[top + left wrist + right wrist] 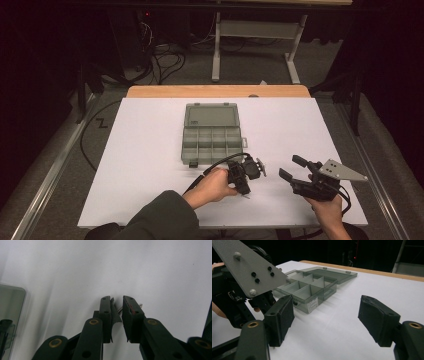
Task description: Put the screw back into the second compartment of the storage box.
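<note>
Your left gripper (pixel 116 306) points down at the white table (pixel 150 150), just in front of the compartment box (pixel 212 137); between its 2 jaws lies a small metal screw (pixel 120 309), silver-grey with a threaded shank, lying aslant on the table surface; its far end peeks out beyond the right-hand jaw as a pale glint. The jaws stand narrow, with a slim gap left between the pads; whether either pad presses on the screw I cannot tell (a loose flap of the dark pad lining hangs off the left-hand jaw and covers part of it).

In the high view the left gripper (pixel 243 187) sits near the table's front edge, your left hand (pixel 212 186) wrapped round its body, with a tiny pale speck at its tip that may be the screw.

Your right gripper (pixel 289 167) hovers to the right, well apart from the left; its jaws stand wide and hold nothing, bare table showing between the 2 pads (pixel 283 315).

The box is translucent grey-green plastic, its lid (pixel 211 116) laid flat open behind it; the dividers split it into several small compartments.
</note>
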Demonstrator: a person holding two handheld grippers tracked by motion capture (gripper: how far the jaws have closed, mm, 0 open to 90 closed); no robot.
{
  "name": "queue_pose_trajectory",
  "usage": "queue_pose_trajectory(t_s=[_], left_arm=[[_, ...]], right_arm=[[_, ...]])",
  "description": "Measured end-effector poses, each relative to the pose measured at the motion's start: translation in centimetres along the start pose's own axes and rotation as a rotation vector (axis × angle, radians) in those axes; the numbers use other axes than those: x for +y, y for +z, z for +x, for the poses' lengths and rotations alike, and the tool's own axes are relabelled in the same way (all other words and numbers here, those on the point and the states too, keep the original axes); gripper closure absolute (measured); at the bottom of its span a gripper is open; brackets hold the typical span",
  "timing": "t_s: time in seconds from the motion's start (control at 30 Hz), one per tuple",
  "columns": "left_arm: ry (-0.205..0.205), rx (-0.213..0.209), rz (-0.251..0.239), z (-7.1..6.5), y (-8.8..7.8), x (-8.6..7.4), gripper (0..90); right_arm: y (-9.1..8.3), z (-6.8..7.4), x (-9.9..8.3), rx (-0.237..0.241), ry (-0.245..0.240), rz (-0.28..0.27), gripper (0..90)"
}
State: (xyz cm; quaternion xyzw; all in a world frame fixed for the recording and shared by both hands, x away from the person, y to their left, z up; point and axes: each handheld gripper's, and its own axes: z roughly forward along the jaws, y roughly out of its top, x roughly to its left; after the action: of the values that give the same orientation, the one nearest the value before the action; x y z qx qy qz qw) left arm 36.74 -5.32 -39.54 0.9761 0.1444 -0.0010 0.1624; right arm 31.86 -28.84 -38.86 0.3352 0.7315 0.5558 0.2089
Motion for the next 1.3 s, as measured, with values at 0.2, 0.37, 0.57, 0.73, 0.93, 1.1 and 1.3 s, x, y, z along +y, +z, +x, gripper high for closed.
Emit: queue_pose_trajectory(t_s=[0.2,0.37,0.57,0.73,0.93,1.1,1.3], left_arm=[[0.000,0.014,0.003,0.1,0.1,0.0,81.5],[0.006,0.018,-0.002,0.3,0.2,0.0,83.7],[0.003,0.012,-0.001,0.4,0.2,0.0,86.4],[0.005,0.016,0.000,0.4,0.2,0.0,86.7],[0.013,0.021,-0.005,0.6,0.1,-0.1,86.8],[0.000,0.023,-0.008,0.6,-0.4,-0.3,86.9],[-0.023,0.031,-0.020,0.8,-1.3,-0.7,86.9]], right_arm=[[0.0,0.0,0.0,0.000,-0.001,0.000,30.3],[0.0,0.0,0.0,0.000,-0.001,0.000,30.2],[0.0,0.0,0.0,0.000,0.000,0.000,30.2],[0.0,0.0,0.0,0.000,0.000,0.000,30.3],[0.0,0.0,0.0,0.000,-0.002,0.000,30.3],[0.0,0.0,0.0,0.002,-0.002,0.001,30.3],[0.0,0.0,0.0,0.001,-0.003,0.002,30.3]])
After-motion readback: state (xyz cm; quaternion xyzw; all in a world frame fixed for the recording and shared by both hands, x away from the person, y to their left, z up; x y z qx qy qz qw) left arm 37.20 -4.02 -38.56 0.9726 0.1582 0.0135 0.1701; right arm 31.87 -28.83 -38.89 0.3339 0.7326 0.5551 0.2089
